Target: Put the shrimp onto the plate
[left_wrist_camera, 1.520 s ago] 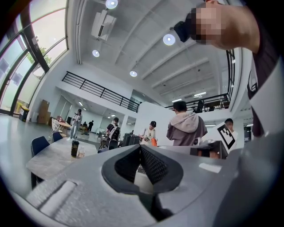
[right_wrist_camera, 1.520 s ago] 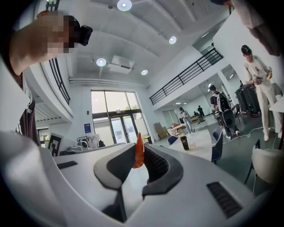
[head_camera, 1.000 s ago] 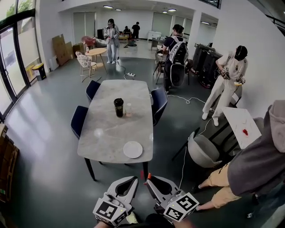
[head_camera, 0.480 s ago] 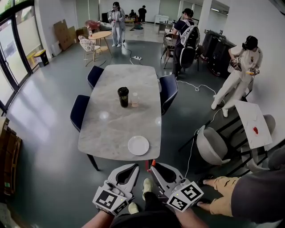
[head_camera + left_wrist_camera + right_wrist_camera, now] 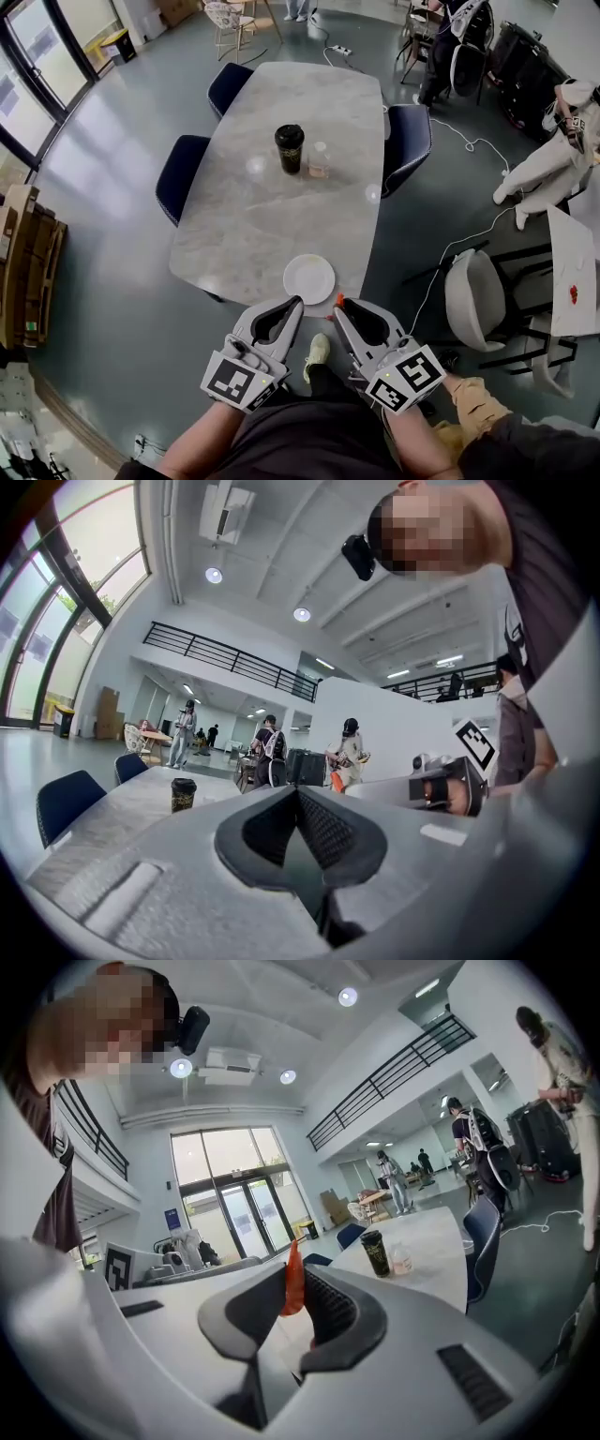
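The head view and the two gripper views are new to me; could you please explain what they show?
No robot here: a person wears a camera on the head and holds a two-jaw gripper in each hand. The head view looks down on both; each gripper view looks along that gripper's own jaws. The left gripper is shut and empty. The right gripper pinches an orange shrimp. On the table are a white plate near the edge and, farther off, a dark cup and a small bottle.
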Demonstrator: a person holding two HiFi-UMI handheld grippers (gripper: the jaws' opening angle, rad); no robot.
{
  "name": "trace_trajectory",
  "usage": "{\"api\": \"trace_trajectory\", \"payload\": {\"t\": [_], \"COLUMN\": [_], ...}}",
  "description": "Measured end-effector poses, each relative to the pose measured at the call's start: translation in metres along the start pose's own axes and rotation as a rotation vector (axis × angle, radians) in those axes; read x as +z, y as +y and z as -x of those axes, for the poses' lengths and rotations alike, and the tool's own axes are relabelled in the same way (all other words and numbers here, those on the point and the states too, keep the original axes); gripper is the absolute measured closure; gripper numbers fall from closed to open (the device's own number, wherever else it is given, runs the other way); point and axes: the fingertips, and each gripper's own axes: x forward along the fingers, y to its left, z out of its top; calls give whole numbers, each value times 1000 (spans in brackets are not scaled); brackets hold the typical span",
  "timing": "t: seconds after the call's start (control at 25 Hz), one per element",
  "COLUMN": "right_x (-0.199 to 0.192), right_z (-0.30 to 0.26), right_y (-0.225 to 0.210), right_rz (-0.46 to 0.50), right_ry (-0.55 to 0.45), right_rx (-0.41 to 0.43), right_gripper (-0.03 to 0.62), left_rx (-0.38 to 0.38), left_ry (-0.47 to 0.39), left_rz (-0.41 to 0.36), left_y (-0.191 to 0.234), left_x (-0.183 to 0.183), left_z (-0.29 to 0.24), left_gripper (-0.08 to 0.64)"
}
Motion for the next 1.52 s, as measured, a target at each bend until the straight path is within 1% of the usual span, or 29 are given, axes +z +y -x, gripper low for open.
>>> {"api": "trace_trajectory", "payload": {"t": [0.12,0.28,0.48,0.68,0.76,0.88,1.08,1.2,1.32,1.52], "right_x": [-10,-38,-86,-137,-158,-189,-239,-256,-268,-279], "right_z": [-19,-45,-73,-100,-109,-123,-145,-153,-159,-165], "right_y": [-27,-45,-74,-103,-112,-122,-135,-142,-147,-151], "right_rz": [0,-5,34,153,209,297,413,485,541,626], "right_ry": [55,133,238,369,428,520,682,744,785,841], "right_rx": [24,33,-5,-7,3,24,51,63,71,78], "right_gripper": [529,529,529,529,529,529,529,529,529,529], "left_rx": [31,51,40,55,54,73,85,94,108,97], "left_ry": [12,42,75,144,137,147,149,148,171,163], "left_rz": [-1,-4,27,46,49,54,65,62,62,66], "left_y": [16,39,65,94,102,113,127,131,136,139], "left_x": [-11,-30,-71,-115,-130,-147,-173,-182,-191,-201], "left_z": [-20,-33,-46,-58,-61,-64,-61,-61,-61,-66], "left_gripper": [552,552,552,552,552,552,552,552,552,552]}}
